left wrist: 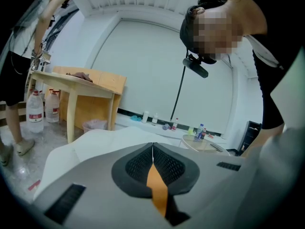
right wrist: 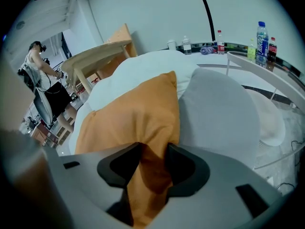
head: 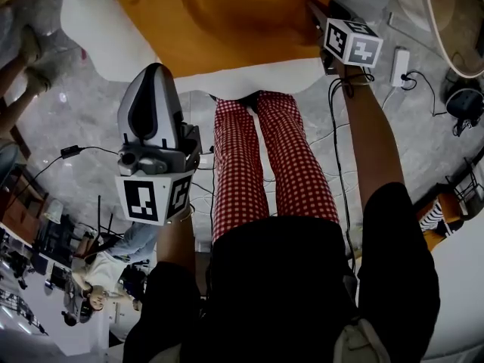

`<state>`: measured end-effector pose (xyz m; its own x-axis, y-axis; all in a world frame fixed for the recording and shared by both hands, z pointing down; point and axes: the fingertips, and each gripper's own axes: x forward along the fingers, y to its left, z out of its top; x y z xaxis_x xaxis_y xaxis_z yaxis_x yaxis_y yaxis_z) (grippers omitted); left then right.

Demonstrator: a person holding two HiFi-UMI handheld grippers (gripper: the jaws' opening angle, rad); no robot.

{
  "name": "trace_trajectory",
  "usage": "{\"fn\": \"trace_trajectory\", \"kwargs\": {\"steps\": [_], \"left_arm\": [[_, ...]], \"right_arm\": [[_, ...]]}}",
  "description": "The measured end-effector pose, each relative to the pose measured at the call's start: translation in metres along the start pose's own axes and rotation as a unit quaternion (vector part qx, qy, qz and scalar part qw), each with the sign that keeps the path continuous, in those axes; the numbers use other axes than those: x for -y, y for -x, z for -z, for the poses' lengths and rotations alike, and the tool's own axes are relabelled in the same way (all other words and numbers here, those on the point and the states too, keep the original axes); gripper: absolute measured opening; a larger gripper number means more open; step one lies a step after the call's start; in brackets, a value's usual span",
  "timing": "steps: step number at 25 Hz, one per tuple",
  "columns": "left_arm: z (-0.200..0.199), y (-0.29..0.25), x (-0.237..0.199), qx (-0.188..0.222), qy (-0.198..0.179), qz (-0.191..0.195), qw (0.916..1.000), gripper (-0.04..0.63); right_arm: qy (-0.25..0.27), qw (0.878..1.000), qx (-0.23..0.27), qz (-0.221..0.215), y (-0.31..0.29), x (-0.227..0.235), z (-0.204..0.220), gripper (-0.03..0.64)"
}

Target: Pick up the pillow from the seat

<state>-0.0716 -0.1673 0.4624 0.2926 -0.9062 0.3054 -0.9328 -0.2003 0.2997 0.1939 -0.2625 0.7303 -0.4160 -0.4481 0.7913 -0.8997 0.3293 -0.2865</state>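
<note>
An orange pillow [head: 227, 13] lies on a white seat [head: 98, 44] at the top of the head view. My right gripper [head: 316, 10] is at the pillow's right corner. In the right gripper view a fold of the pillow [right wrist: 133, 118] runs between the two dark pads, and my right gripper [right wrist: 153, 151] is shut on it. A grey cushion [right wrist: 219, 109] lies right beside the pillow. My left gripper [head: 153, 70] hangs in front of the seat's near edge, apart from the pillow. In its own view the left gripper [left wrist: 153, 147] is shut, holding nothing.
My legs in red-checked trousers [head: 265, 165] stand against the seat's front edge. A power strip [head: 400, 65] and cables lie on the floor at right, near a round table rim [head: 439, 21]. A wooden table [left wrist: 76, 80], water jugs [left wrist: 35, 111] and a standing person [left wrist: 24, 56] are at left.
</note>
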Motion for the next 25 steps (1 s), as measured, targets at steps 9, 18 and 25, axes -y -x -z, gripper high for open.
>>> {"fn": "trace_trajectory", "kwargs": {"steps": [9,18,25], "left_arm": [[0.001,0.007,-0.013,0.003,0.005,-0.007,1.0000,0.009],[0.003,0.011,-0.016,0.004,0.007,-0.010,0.9999,0.009],[0.003,0.016,-0.020,0.007,0.007,-0.014,0.9999,0.009]], "right_arm": [[0.003,1.000,0.011,0.016,0.003,-0.005,0.001,0.150],[0.031,0.998,0.041,0.045,0.013,-0.011,0.000,0.112],[0.046,0.995,0.059,0.061,0.024,-0.019,-0.003,0.100]]}}
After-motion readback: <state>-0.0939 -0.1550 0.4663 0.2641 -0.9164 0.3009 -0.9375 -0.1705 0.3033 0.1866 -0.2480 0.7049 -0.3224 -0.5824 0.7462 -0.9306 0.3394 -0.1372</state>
